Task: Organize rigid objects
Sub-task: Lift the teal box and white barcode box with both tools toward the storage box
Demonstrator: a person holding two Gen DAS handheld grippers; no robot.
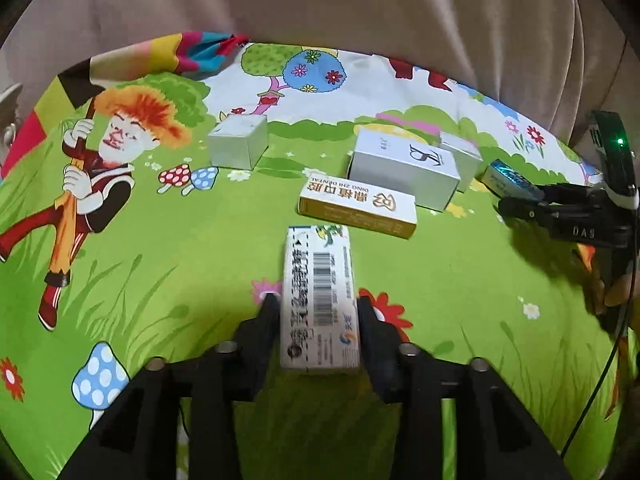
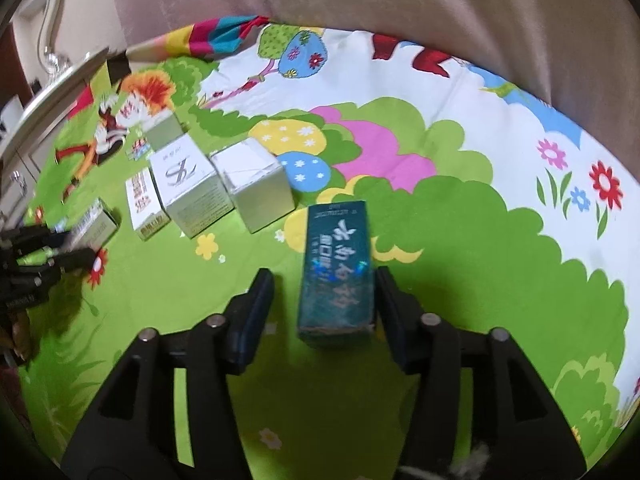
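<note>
A white carton with a barcode (image 1: 320, 300) lies lengthwise between the fingers of my left gripper (image 1: 318, 308). Both pads rest against its long sides, so the gripper is shut on it. In the right wrist view a dark teal carton (image 2: 338, 272) lies on the cloth inside my right gripper (image 2: 322, 284). That gripper is open: its left finger (image 2: 256, 300) stands clear of the carton, while the right finger is close against the other side. A row of boxes sits beyond: a yellow-and-white box (image 1: 356, 206), a white logo box (image 1: 404, 168) and a silver box (image 2: 260, 188).
A bright cartoon-printed cloth (image 1: 160, 240) covers the surface. Another silver box (image 1: 238, 142) stands apart at the back left. Beige fabric (image 1: 360, 8) rises behind the cloth. A cabinet edge (image 2: 40, 100) shows at the far left of the right wrist view.
</note>
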